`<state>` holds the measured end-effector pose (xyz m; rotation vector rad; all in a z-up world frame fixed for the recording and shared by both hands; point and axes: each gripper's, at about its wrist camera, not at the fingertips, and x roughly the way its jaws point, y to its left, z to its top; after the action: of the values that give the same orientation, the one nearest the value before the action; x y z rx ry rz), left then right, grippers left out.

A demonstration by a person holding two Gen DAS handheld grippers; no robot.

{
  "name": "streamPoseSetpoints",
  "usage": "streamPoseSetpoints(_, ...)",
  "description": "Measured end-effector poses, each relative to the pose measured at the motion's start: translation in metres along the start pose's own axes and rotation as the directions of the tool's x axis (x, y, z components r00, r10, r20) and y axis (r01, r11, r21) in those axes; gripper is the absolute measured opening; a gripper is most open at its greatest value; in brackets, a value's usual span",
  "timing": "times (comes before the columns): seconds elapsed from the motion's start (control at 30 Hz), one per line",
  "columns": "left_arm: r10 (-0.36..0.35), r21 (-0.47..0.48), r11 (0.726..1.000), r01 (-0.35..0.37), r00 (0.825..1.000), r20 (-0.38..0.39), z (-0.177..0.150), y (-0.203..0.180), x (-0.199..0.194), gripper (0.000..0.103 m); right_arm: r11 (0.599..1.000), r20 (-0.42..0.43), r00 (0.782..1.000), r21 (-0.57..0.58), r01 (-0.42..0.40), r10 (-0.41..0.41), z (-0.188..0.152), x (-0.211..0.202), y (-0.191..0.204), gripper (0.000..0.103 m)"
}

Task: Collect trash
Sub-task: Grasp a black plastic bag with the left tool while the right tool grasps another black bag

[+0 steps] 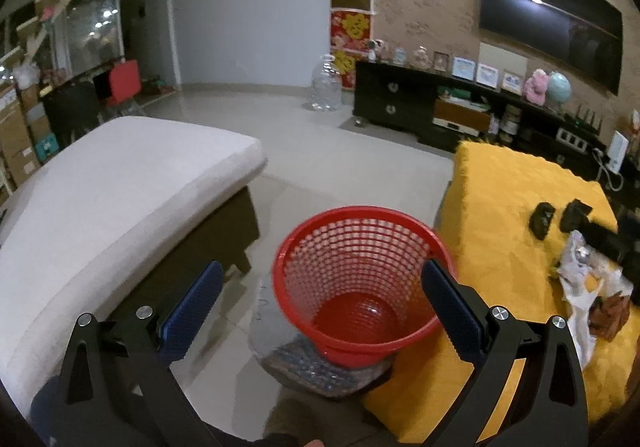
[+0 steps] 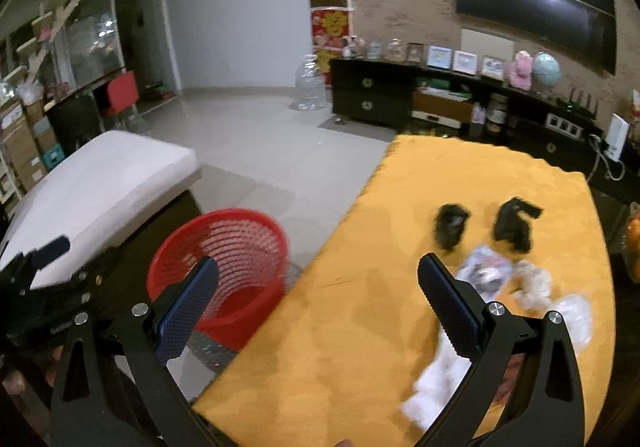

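Left wrist and right wrist findings: trash not yet collected, both tools empty

Left wrist view shows my left gripper spread wide and holding nothing, poised above the red basket, which stands on the floor between the white-cushioned bench and the yellow-covered table. The basket appears empty.

Right wrist view shows my right gripper likewise spread wide and holding nothing, over the near part of the table. The trash lies ahead and to its right: crumpled white paper and a larger white sheet by the right finger, with two dark scraps further out. The left view also shows a brown wrapper among the paper; motion blur prevents finer identification.

Assessment: the right gripper is clearly the nearer tool to the pile; the left is stationed at the basket, well apart from the litter. The pile runs roughly from the table's near right edge toward its far end. I judge the coming move to be a short reach forward and rightward, with the basket lying to the left for the drop
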<state>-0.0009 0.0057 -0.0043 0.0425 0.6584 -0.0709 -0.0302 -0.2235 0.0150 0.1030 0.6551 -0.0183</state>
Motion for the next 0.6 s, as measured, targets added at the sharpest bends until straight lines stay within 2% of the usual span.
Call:
streamPoseSetpoints(0.2, -0.063, 0.050, 0.997, 0.064, 0.998, -0.016, 0.026, -0.034, 0.009, 0.096, 0.995, 0.023, 0.997, 0.070, 0.072, -0.074, 0.031, -0.004, -0.065, 0.097)
streamPoseSetpoints(0.33, -0.108, 0.096, 0.989, 0.110, 0.994, -0.026, 0.055, -0.065, 0.025, 0.096, 0.984, 0.019, 0.987, 0.085, 0.156, -0.158, 0.049, 0.003, -0.113, 0.097)
streamPoseSetpoints(0.53, -0.184, 0.187, 0.962, 0.197, 0.979, -0.087, 0.084, -0.133, 0.069, 0.096, 0.967, -0.026, 0.972, 0.100, 0.235, -0.234, 0.061, 0.028, -0.168, 0.097)
streamPoseSetpoints(0.6, -0.210, 0.211, 0.950, 0.231, 0.971, -0.118, 0.087, -0.157, 0.084, 0.096, 0.958, -0.044, 0.968, 0.143, 0.250, -0.246, 0.058, 0.041, -0.196, 0.097)
